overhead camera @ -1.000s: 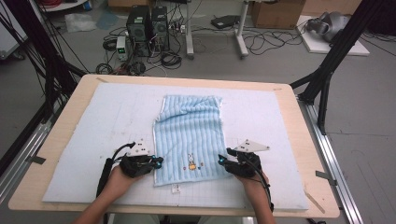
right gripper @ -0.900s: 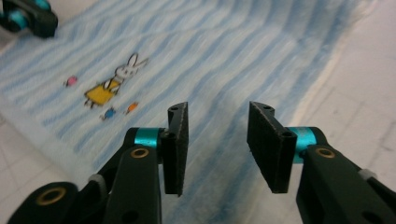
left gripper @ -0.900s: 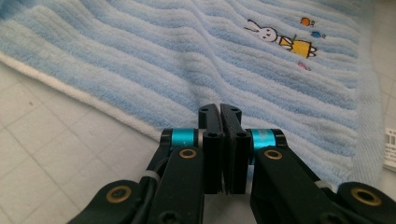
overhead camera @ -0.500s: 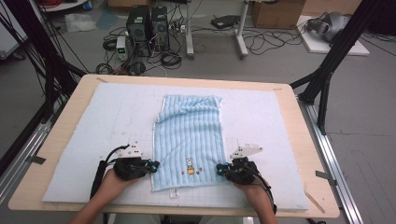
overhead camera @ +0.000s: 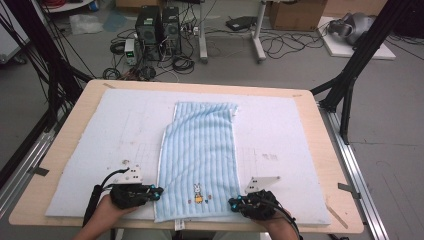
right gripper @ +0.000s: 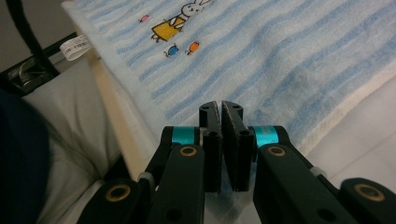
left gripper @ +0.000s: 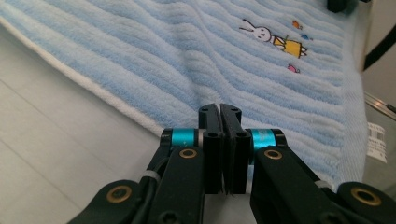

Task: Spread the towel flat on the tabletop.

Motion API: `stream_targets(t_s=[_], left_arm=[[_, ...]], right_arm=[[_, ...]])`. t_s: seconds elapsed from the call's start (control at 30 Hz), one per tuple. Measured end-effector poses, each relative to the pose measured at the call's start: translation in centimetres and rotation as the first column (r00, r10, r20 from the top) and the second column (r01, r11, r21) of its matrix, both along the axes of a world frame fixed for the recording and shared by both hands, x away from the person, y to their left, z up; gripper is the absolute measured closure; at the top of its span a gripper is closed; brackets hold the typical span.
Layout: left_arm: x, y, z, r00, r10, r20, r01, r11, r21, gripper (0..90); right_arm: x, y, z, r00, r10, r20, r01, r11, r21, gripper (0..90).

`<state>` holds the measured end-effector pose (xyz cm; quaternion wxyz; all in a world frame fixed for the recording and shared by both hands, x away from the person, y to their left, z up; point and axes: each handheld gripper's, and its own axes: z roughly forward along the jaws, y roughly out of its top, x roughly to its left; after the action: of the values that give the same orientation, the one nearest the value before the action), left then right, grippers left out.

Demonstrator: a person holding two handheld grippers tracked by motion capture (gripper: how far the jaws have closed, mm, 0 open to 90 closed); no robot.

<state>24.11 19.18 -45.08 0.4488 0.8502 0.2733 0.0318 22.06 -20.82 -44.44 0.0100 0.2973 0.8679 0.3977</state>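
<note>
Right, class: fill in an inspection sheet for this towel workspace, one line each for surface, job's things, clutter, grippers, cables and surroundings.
Surface: wooden table covered by a pale foam mat.
Job's things: blue striped towel lying lengthwise, rabbit motif near its near end, which overhangs the mat's near edge.
Clutter: nothing seen.
Grippers: left gripper and right gripper shut at the towel's near corners; grip on cloth unclear.
Cables: black cable trails from the left gripper.
Surroundings: computer towers, loose floor wiring, cardboard box.
</note>
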Motion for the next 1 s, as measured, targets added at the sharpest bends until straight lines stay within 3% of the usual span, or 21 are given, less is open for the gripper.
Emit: stream_targets(t_s=[0.1,0.17,0.23,0.3,0.4,0.47,0.57,0.6,0.63,0.77,0.87,1.0], left_arm=[[-0.2,0.4,0.1,0.9997,0.023,0.003,-0.023,0.9997,-0.011,82.4],[0.1,0.6,0.3,0.9965,0.081,0.022,-0.081,0.9966,-0.018,67.4],[0.5,0.8,0.5,0.9907,0.13,0.04,-0.128,0.9906,-0.047,58.9],[1.2,1.1,0.8,0.9794,0.194,0.057,-0.189,0.9786,-0.082,50.9],[2.4,1.4,1.1,0.9649,0.253,0.07,-0.244,0.963,-0.114,47.2],[3.2,1.4,1.4,0.9553,0.285,0.08,-0.275,0.9544,-0.118,46.1],[4.3,1.1,1.5,0.9464,0.312,0.085,-0.3,0.9454,-0.128,45.8],[4.7,0.9,1.5,0.9436,0.318,0.092,-0.306,0.9442,-0.122,45.8],[5.0,0.7,1.4,0.9426,0.321,0.093,-0.309,0.9438,-0.117,45.7],[5.7,0.1,1.0,0.9446,0.318,0.083,-0.307,0.9443,-0.118,45.4],[5.7,0.1,0.7,0.9466,0.31,0.088,-0.301,0.9479,-0.106,45.4],[5.6,0.3,0.6,0.9435,0.32,0.086,-0.31,0.9439,-0.115,45.4]], right_arm=[[-0.3,0.0,0.2,0.9998,-0.004,0.019,0.004,1.0,0.01,82.3],[0.0,0.0,0.5,0.9986,-0.033,0.042,0.031,0.999,0.036,73.0],[0.7,0.1,0.9,0.9917,-0.105,0.075,0.1,0.993,0.061,65.1],[1.3,0.4,1.2,0.9796,-0.159,0.122,0.155,0.987,0.045,57.4],[2.9,1.0,1.3,0.9668,-0.206,0.151,0.206,0.978,0.016,45.8],[4.3,1.5,1.1,0.9668,-0.216,0.136,0.218,0.976,0.003,40.2],[6.3,2.4,0.8,0.9545,-0.258,0.151,0.266,0.963,-0.041,26.8],[6.7,2.6,0.6,0.9485,-0.269,0.166,0.283,0.957,-0.062,26.4],[7.1,2.8,0.5,0.9488,-0.265,0.171,0.282,0.956,-0.079,26.6],[7.6,3.1,0.1,0.9564,-0.228,0.182,0.252,0.96,-0.122,40.9],[7.6,2.9,0.0,0.9579,-0.231,0.171,0.252,0.961,-0.114,44.3],[7.6,2.7,0.0,0.9551,-0.252,0.156,0.268,0.958,-0.096,47.4]])
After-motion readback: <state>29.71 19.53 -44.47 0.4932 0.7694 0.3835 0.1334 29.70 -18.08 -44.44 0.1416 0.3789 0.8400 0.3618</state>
